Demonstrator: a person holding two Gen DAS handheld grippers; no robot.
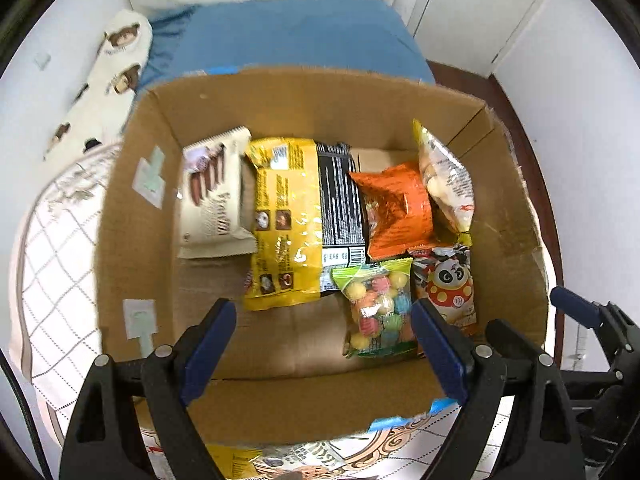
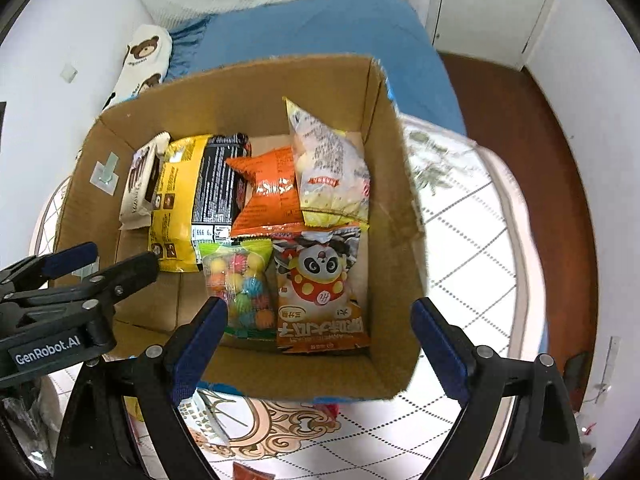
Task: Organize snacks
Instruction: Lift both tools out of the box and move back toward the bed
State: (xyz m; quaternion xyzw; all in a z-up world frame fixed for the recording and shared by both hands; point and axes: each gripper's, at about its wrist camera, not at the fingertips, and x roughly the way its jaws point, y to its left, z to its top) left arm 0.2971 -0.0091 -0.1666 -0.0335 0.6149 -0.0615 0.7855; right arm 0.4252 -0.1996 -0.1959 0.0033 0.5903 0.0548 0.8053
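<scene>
An open cardboard box [image 1: 136, 208] [image 2: 396, 184] holds several snack packs: a white chocolate-stick pack [image 1: 212, 196] [image 2: 140, 184], a yellow and black bag [image 1: 296, 220] [image 2: 192, 196], an orange bag [image 1: 396, 208] [image 2: 272, 196], a pale yellow bag [image 1: 448, 176] [image 2: 328, 172], a bag of coloured candy balls [image 1: 378, 308] [image 2: 240, 288] and a panda pack [image 1: 448, 284] [image 2: 320, 300]. My left gripper [image 1: 324, 340] [image 2: 100, 260] is open and empty above the box's near side. My right gripper [image 2: 316, 344] [image 1: 536, 312] is open and empty over the box's near right corner.
The box stands on a white quilted mat [image 2: 472, 248] with a grid pattern. More snack packs [image 1: 240, 460] [image 2: 204, 412] lie on the mat in front of the box. A blue cloth [image 1: 288, 36] and a bear-print pillow [image 1: 116, 76] lie behind it.
</scene>
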